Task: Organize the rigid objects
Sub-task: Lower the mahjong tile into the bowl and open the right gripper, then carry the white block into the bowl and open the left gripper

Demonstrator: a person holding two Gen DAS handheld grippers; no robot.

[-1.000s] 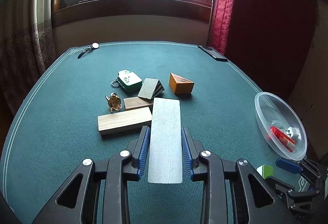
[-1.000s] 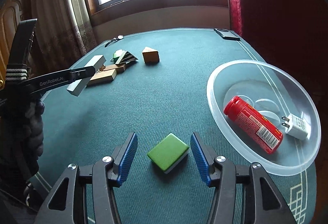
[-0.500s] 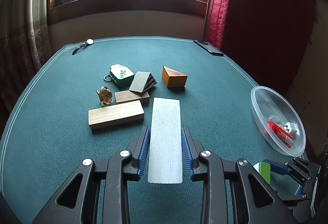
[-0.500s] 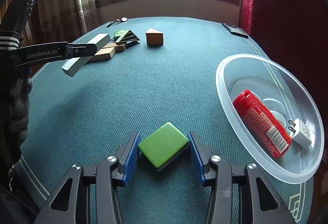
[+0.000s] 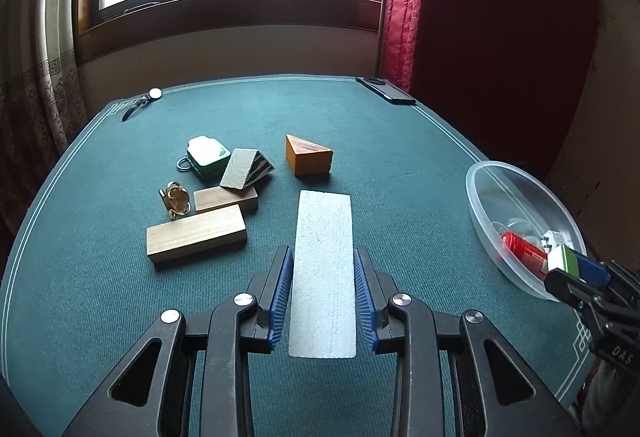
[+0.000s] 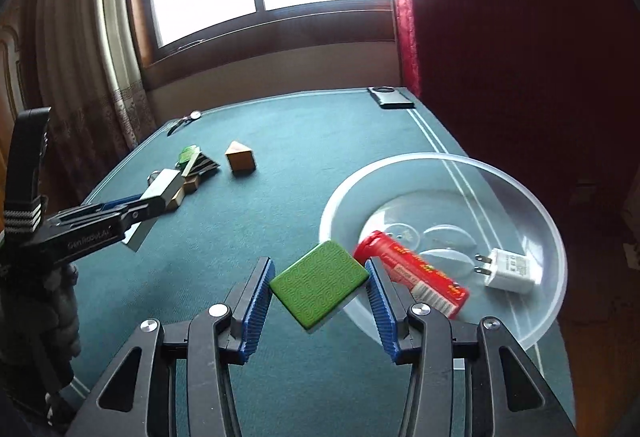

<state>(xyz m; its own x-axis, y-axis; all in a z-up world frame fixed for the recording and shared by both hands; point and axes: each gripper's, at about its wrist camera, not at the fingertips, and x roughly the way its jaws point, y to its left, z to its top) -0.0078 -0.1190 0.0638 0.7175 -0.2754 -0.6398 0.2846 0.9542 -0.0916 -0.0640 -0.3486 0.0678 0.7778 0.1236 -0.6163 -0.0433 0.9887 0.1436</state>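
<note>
Above the near stretch of the green felt table [image 5: 400,165], the left gripper [image 5: 323,301] is clenched on a long grey block [image 5: 323,269] that juts forward level, clear of the cloth. Ahead and to its left a cluster lies close together: two wooden blocks [image 5: 196,239], a brass piece [image 5: 176,197], a green tin [image 5: 208,157], a striped wedge [image 5: 246,173] and an orange wedge [image 5: 308,161] slightly apart. Bare felt runs from there to the far edge, where a dark phone [image 6: 390,97] sits at the corner. By the table's right border the right gripper [image 6: 319,291] grips a green tile [image 6: 319,279] by two corners, held beside the near rim of the clear bowl [image 6: 552,229], which holds a red tube [image 6: 416,273] and a white charger [image 6: 510,269]
</note>
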